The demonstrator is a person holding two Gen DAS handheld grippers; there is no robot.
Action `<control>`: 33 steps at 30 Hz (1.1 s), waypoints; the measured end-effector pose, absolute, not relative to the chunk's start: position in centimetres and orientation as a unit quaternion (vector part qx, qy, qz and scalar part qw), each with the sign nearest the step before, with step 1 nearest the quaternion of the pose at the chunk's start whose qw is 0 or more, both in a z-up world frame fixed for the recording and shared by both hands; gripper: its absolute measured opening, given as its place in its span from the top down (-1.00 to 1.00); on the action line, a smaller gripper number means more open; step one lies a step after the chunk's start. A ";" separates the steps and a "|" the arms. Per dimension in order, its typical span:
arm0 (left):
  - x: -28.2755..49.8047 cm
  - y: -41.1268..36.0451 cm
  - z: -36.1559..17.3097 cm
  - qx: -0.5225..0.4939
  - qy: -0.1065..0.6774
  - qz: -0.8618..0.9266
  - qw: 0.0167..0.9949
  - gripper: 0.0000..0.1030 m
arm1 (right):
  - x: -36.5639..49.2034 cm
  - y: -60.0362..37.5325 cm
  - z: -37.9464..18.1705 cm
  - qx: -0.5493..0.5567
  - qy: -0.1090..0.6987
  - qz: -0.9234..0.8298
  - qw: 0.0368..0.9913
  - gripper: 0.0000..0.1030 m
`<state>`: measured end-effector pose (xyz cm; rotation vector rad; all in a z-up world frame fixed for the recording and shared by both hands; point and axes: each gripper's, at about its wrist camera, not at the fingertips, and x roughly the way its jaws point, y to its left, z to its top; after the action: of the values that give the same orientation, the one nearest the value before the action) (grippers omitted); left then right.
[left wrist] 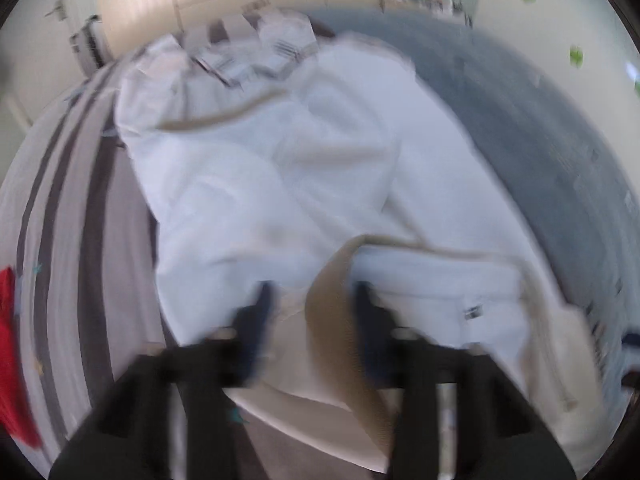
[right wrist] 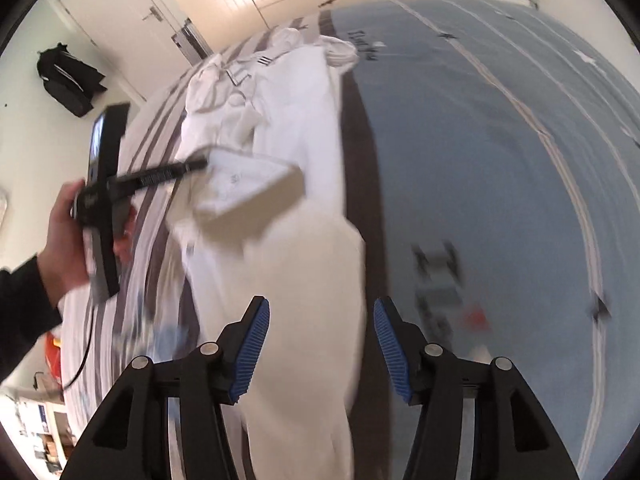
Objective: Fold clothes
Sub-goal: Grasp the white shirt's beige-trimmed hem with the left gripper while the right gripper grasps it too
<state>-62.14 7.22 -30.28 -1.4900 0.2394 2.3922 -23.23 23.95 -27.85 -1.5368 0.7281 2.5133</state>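
A white garment (left wrist: 280, 168) with beige trim lies stretched along the bed; in the right wrist view the white garment (right wrist: 296, 128) runs from the far end toward me. My left gripper (left wrist: 312, 292) has a beige-edged fold of it between its fingers. From the right wrist view the left gripper (right wrist: 200, 166), held by a hand (right wrist: 60, 240), grips that fold, which hangs lifted off the bed. My right gripper (right wrist: 320, 320) stands open just above the near end of the garment, its blue pads (right wrist: 252, 344) apart and touching nothing.
The bed carries a blue cover (right wrist: 480, 160) on the right and grey-striped bedding (left wrist: 72, 220) on the left. A red item (left wrist: 10, 304) lies at the left edge. A black bag (right wrist: 68, 80) hangs by a door (right wrist: 120, 12). Wardrobe doors stand beyond.
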 end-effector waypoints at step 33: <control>-26.8 -7.1 -26.7 -0.591 -0.083 0.794 0.120 0.86 | -10.8 2.5 -26.9 -0.593 0.170 0.776 -0.129 0.86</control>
<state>-26.81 -7.09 -26.67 -1.7255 -0.2418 2.3188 -10.76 2.50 -26.86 -2.0341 0.5825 2.6607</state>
